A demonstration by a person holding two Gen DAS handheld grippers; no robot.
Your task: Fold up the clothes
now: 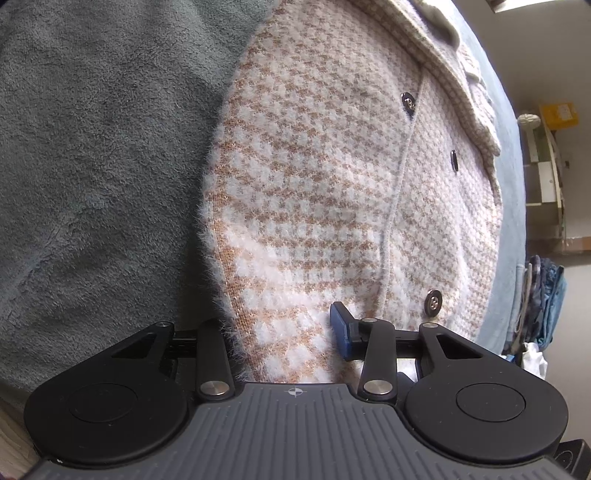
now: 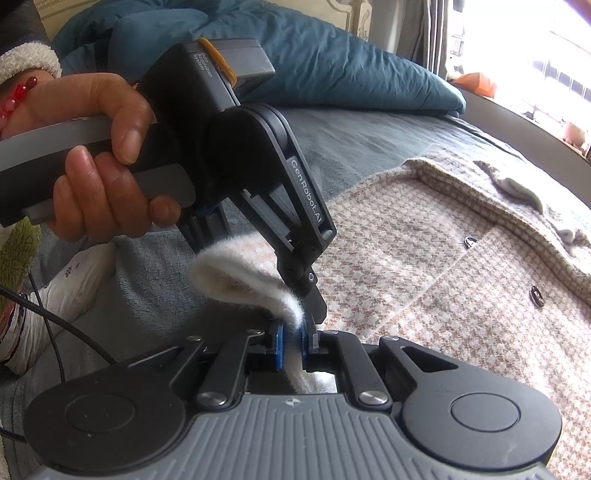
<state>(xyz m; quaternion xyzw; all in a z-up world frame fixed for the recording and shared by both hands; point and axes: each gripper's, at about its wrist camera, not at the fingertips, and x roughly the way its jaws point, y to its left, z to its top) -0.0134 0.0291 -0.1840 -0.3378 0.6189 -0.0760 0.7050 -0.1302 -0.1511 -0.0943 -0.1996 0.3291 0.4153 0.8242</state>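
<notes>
1. Right tool (image 2: 293, 341): blue pads pinching fluffy edge of houndstooth coat (image 2: 424, 236).
2. Left tool (image 1: 284, 332): jaws part-spread around same coat edge; grip unclear.
3. Coat lies flat on grey bed (image 2: 354, 136), buttons (image 1: 433, 302) up.

A home bedroom: a bed (image 2: 369, 140) with a teal duvet (image 2: 295, 55) at upper centre, curtains (image 2: 432, 33) beside a bright window (image 2: 535, 55) at upper right.
</notes>
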